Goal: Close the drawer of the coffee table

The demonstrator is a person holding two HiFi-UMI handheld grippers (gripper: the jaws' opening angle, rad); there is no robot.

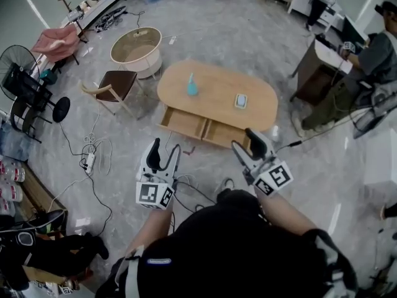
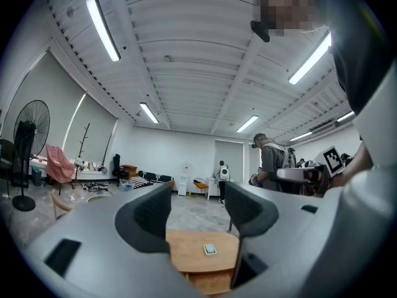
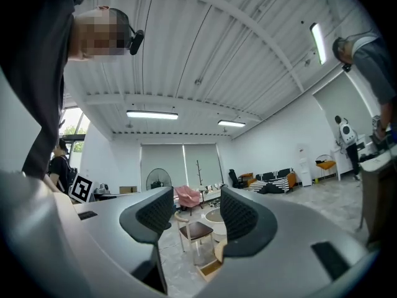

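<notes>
The oval wooden desk [image 1: 217, 95] stands on the floor ahead of the person, and its drawer [image 1: 186, 123] is pulled out from the near side, showing its bare inside. A teal bottle [image 1: 192, 85] and a small square item [image 1: 240, 100] sit on the desk top. The left gripper [image 1: 164, 154] and right gripper [image 1: 247, 144] are held up short of the drawer, neither touching it. Both have their jaws spread apart with nothing between them.
</notes>
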